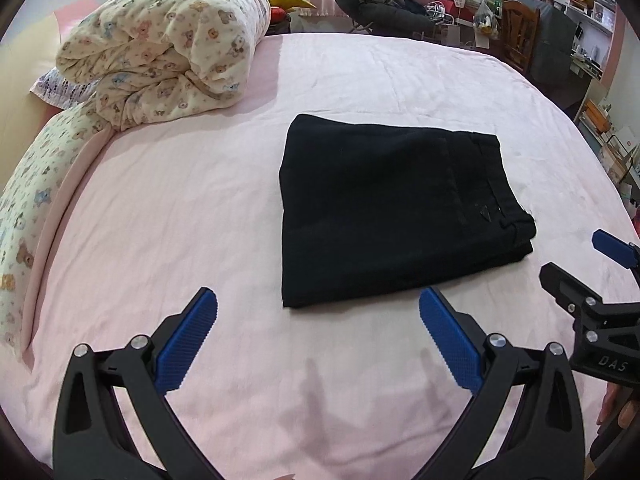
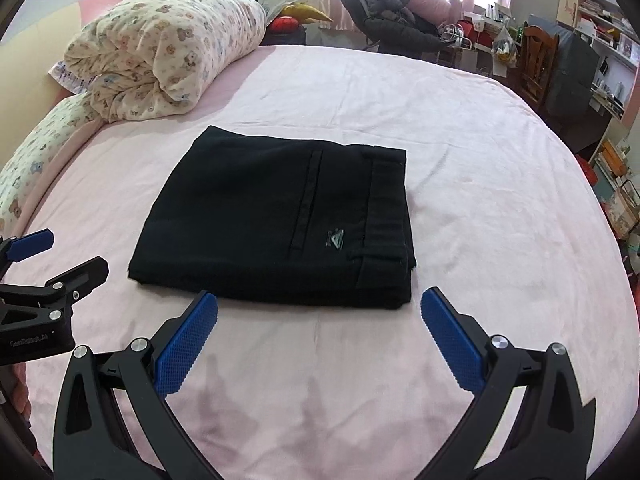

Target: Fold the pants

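While folded on pink bed [image 2: 460, 128], black pants [image 2: 276, 224] untouched; left gripper [image 1: 318, 320], right gripper [image 2: 319, 316] wide open, holding nothing.

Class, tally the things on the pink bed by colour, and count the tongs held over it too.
Black: 1, folded pants
Cream, bear print: 1, rolled quilt
Black and blue: 2, left tongs and right tongs, both open
Total: 4
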